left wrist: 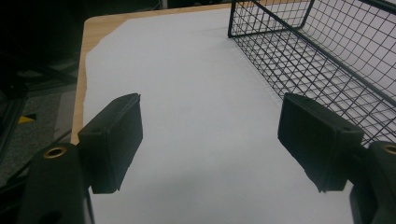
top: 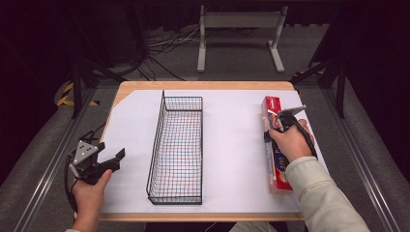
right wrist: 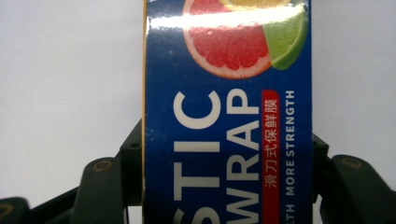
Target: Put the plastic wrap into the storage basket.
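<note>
A long plastic wrap box (top: pixel 271 104), blue and red with citrus fruit printed on it, lies lengthwise on the white sheet (top: pixel 232 145) at the table's right side. My right gripper (top: pixel 273 129) reaches down over the box's middle. In the right gripper view its black jaws press on both long sides of the box (right wrist: pixel 224 116), so the right gripper (right wrist: pixel 226 172) is shut on it. My left gripper (top: pixel 112 155) stands open near the front left of the table, held low over the sheet. Nothing is between the wide-apart jaws of the left gripper (left wrist: pixel 210 140).
A long black wire basket (top: pixel 155 145) stands empty in the middle of the sheet, its length running front to back; its near wall (left wrist: pixel 317 60) is just right of my left gripper. The wooden table edge (top: pixel 203 85) borders the sheet. A metal stand and cables are on the floor beyond.
</note>
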Demonstrator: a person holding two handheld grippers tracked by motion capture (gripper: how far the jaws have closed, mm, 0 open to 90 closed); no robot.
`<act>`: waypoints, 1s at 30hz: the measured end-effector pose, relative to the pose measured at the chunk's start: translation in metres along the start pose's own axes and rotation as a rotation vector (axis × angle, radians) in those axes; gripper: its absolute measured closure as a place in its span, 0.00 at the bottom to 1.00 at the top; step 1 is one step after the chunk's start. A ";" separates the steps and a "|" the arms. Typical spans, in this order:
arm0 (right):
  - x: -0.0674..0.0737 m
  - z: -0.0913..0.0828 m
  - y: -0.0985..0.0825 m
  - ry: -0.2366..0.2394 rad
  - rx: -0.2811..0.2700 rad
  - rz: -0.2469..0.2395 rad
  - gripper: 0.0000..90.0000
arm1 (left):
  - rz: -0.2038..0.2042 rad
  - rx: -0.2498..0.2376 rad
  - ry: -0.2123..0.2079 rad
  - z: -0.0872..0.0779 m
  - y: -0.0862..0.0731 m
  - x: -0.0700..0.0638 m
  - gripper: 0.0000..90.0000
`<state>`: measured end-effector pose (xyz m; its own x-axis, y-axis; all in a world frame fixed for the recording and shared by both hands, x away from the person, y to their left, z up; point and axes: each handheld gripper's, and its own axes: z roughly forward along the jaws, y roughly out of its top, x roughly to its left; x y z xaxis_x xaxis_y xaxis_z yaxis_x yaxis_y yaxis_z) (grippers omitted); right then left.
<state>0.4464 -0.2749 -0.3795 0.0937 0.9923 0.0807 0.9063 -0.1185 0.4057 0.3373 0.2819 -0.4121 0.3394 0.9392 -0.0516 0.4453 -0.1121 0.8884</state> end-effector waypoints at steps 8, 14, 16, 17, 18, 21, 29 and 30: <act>0.010 -0.018 0.008 0.027 -0.073 -0.003 0.44 | -0.002 0.001 0.003 0.000 -0.001 0.000 0.25; 0.016 -0.028 0.014 0.059 -0.103 0.002 0.44 | -0.009 -0.005 0.009 -0.004 -0.001 0.003 0.25; 0.019 -0.031 0.016 0.069 -0.108 0.002 0.44 | -0.024 -0.011 0.017 -0.006 -0.002 0.006 0.25; 0.021 -0.034 0.017 0.077 -0.114 0.001 0.44 | -0.029 -0.009 0.024 -0.007 -0.003 0.008 0.25; 0.023 -0.036 0.018 0.082 -0.118 -0.002 0.44 | -0.030 -0.011 0.025 -0.007 -0.004 0.008 0.25; 0.025 -0.039 0.020 0.089 -0.131 -0.002 0.44 | -0.030 -0.010 0.028 -0.008 -0.005 0.009 0.25; 0.035 -0.052 0.023 0.106 -0.171 -0.025 0.44 | -0.025 -0.008 0.026 -0.008 -0.006 0.008 0.25; 0.036 -0.053 0.023 0.109 -0.174 -0.025 0.44 | -0.026 -0.008 0.025 -0.007 -0.006 0.007 0.25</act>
<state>0.4494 -0.2434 -0.3191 0.0184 0.9865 0.1628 0.8221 -0.1076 0.5591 0.3313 0.2918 -0.4142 0.3069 0.9496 -0.0631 0.4469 -0.0853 0.8905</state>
